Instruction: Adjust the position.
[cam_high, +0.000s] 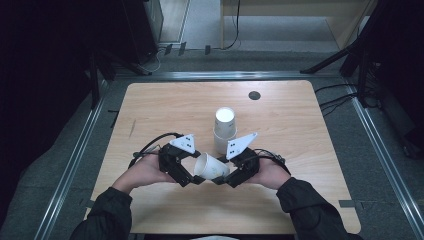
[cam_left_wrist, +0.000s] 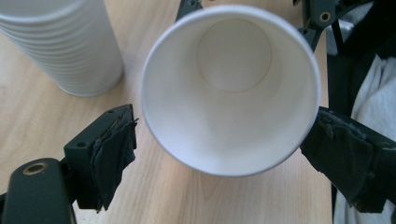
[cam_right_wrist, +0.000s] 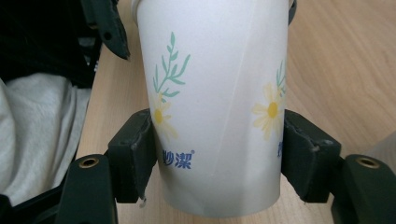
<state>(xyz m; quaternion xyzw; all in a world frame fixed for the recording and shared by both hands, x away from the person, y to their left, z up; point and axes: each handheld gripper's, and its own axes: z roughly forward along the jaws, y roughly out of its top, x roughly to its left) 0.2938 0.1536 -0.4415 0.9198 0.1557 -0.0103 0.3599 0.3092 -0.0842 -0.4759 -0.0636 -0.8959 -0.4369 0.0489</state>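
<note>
A white paper cup printed with daisies and green sprigs is held on its side just above the wooden table, near the front edge. My right gripper is shut on the paper cup close to its base, both pads pressed on its wall. My left gripper stands open around the cup's mouth. Its right pad touches the rim, and its left pad stands a little apart. A stack of white cups stands upright just behind, and the stack also shows at upper left.
A small black round cap sits in the table near its far edge. The person's dark sleeves come in at the front. A light garment lies below the table's near edge. Bare wood spreads left and right of the hands.
</note>
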